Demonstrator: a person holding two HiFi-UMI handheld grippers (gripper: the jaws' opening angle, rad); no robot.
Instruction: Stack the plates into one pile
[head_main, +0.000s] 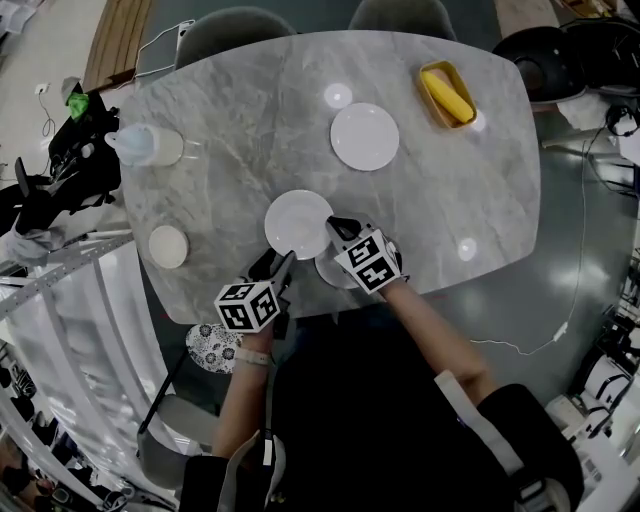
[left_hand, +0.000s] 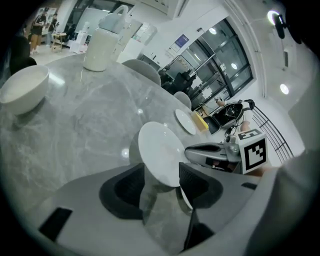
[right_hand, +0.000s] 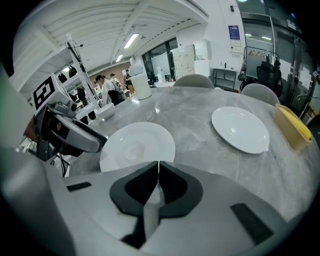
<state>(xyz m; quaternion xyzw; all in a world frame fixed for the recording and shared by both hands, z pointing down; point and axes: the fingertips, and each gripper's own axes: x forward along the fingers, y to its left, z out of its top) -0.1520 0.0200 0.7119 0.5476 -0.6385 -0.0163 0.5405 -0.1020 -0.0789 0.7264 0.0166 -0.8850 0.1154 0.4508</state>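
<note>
A white plate (head_main: 299, 223) (right_hand: 137, 147) lies near the table's front edge. Its near rim (left_hand: 159, 150) sits between the jaws of my left gripper (head_main: 283, 262) (left_hand: 161, 182). These jaws stand apart, and there is a gap on the left side. My right gripper (head_main: 338, 228) (right_hand: 159, 172) hovers at this plate's right rim with its pads together and nothing visibly held. A second plate (head_main: 335, 272) lies partly hidden under the right gripper at the table's edge. A third plate (head_main: 365, 136) (right_hand: 240, 129) sits farther back, towards the right.
A small white bowl (head_main: 168, 246) (left_hand: 22, 90) sits at the left. A pale jug (head_main: 145, 145) (left_hand: 102, 47) stands behind it. A yellow tray (head_main: 448, 94) (right_hand: 292, 127) is at the far right. Chairs (head_main: 235, 30) stand behind the grey marble table (head_main: 450, 180).
</note>
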